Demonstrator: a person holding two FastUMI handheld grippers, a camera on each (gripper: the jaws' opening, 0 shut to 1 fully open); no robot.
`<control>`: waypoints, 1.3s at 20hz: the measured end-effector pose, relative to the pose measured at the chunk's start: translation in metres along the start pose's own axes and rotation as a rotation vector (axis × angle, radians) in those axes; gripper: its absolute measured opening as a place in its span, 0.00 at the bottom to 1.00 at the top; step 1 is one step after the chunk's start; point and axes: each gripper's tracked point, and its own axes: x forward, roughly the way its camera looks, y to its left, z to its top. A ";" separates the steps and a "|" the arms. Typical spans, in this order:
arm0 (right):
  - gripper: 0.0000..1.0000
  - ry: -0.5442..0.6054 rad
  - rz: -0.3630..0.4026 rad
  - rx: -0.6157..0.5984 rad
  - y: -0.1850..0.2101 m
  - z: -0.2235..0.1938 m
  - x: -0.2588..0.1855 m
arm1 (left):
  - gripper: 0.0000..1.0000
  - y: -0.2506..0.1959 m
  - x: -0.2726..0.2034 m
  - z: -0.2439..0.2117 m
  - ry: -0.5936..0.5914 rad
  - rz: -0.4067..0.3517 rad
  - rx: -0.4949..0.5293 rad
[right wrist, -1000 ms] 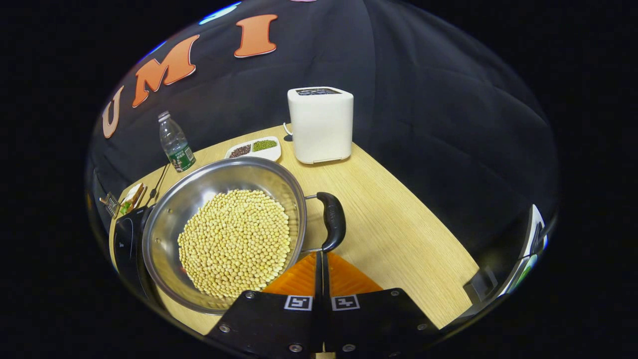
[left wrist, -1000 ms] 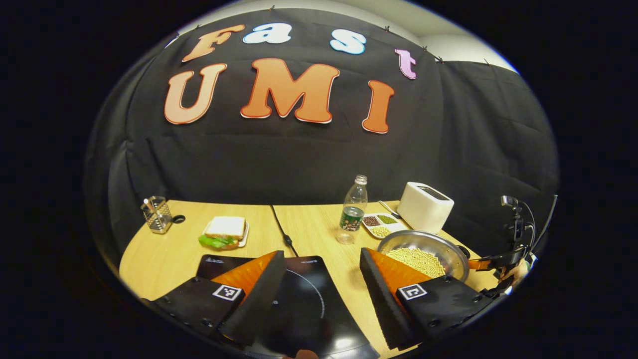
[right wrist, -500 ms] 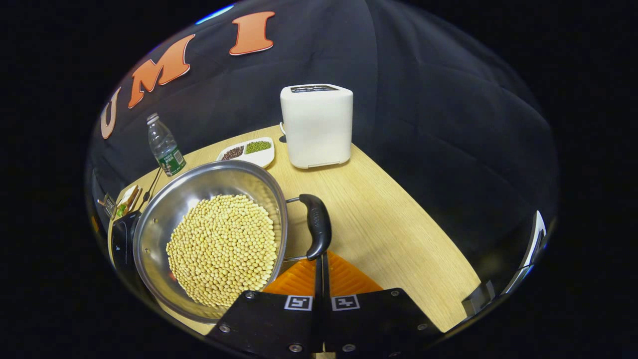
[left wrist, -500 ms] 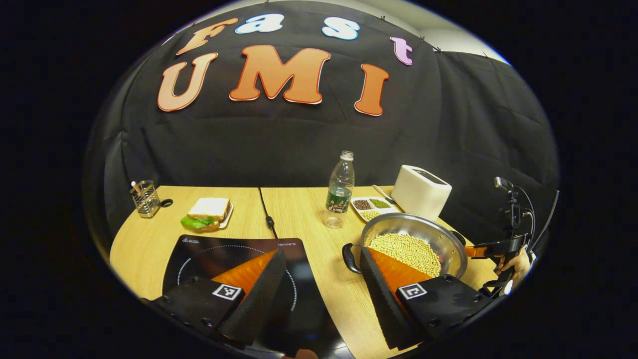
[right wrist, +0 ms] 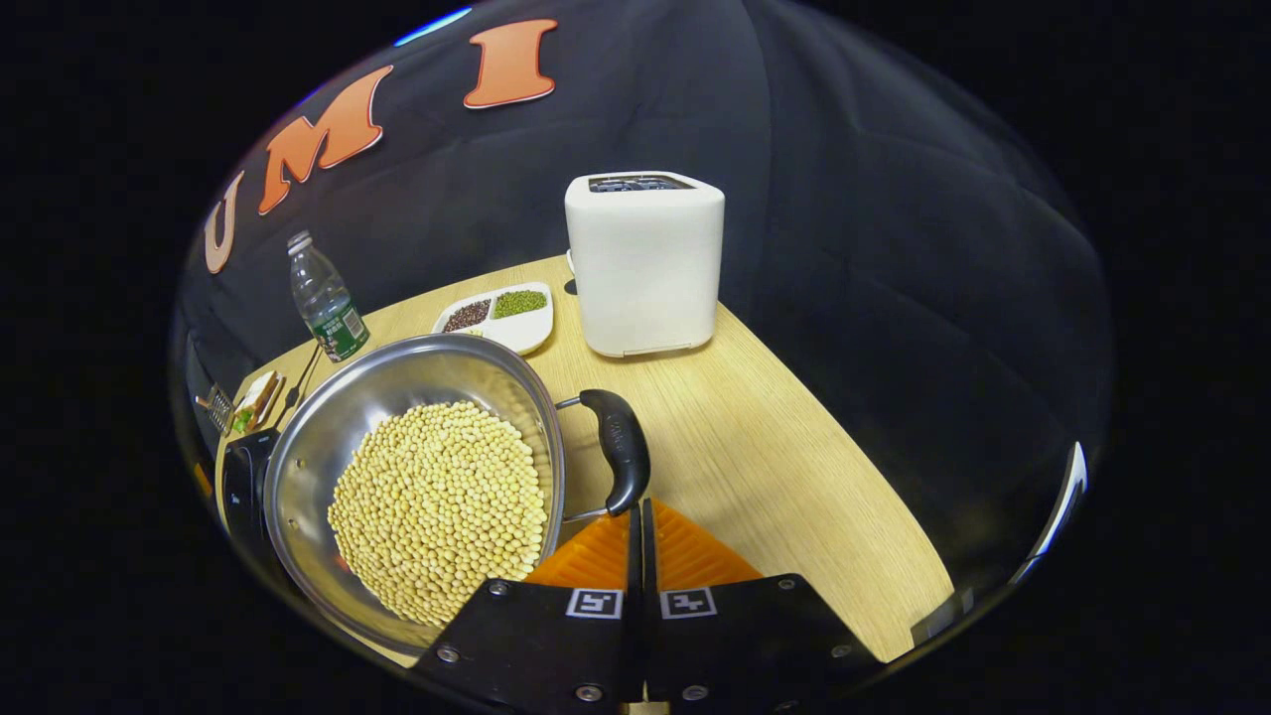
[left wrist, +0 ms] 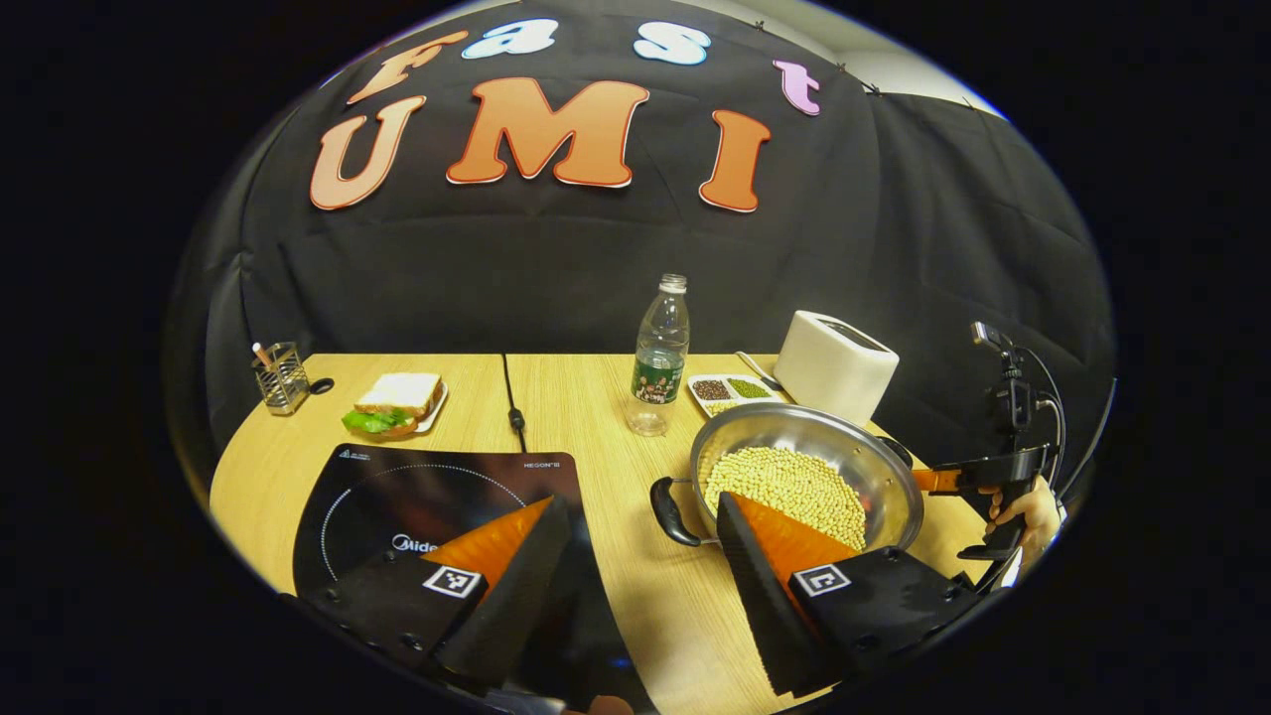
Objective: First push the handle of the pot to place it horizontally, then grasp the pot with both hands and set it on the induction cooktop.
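While fingers pressed together, right gripper (right wrist: 635, 508) beside pot handle (right wrist: 618, 449)

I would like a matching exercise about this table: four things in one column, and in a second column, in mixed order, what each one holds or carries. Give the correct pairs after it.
Column 1
1. pot
2. divided dish
3. small plate
4. wire holder

Column 2
A. a sandwich with green lettuce
B. a heap of yellow soybeans
C. dark and green beans in separate compartments
D. a stick-like utensil standing upright

Right pairs: 1-B, 2-C, 3-A, 4-D
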 end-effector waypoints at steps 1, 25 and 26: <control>0.00 -0.003 0.000 -0.001 0.002 0.001 0.001 | 0.98 -0.001 0.003 -0.003 0.005 0.004 -0.003; 0.90 -0.115 0.110 0.029 0.016 0.049 0.012 | 0.99 -0.036 0.110 -0.046 0.159 0.056 0.067; 0.91 -0.098 0.117 0.029 0.017 0.045 0.015 | 0.99 -0.035 0.114 -0.048 0.171 0.053 0.056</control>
